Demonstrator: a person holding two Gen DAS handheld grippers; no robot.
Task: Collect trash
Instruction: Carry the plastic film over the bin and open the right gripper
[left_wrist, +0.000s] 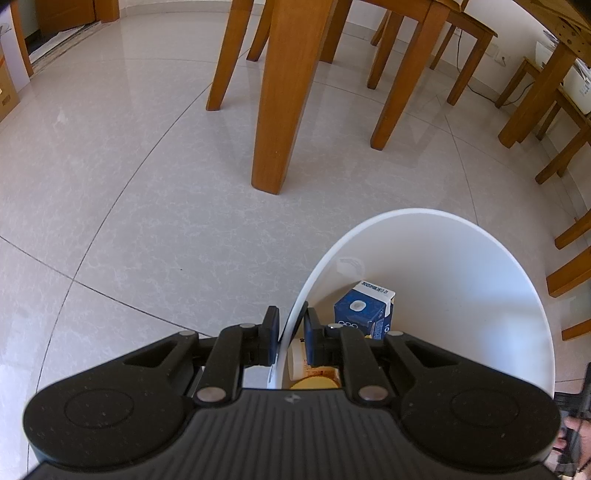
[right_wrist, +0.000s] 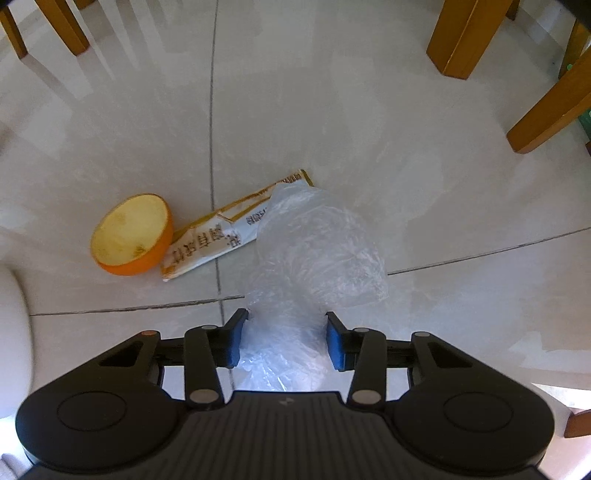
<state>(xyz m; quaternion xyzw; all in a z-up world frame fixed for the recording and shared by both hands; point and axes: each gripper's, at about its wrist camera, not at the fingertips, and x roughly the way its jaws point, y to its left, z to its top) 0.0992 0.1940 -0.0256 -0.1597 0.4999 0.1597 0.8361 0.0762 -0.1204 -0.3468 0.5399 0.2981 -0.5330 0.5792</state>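
Crumpled clear plastic is seen nearest the right wrist camera, lying on the floor and reaching in between the spread fingers of the right tool. The jaws stand wide on either side of the plastic and are not yet pressed into it, so the right tool is judged released and the plastic not yet gripped.

For a good pick, the jaws should be closed low, on the bunched part of the plastic between the pads, since a thin film is likely to slip if only a loose fold is caught. A slow lift would be advised, because the plastic overlaps one end of the printed wrapper and could drag it along.

Just beyond, the wrapper lies flat on the floor, and an orange half rests touching its far-left end, cut face up. Both remain to be collected.

On the other side, the left tool is clenched on the rim of the white bin, one pad outside and one inside. Inside the bin a blue carton and some yellowish items are seen. Wooden furniture legs stand farther off.
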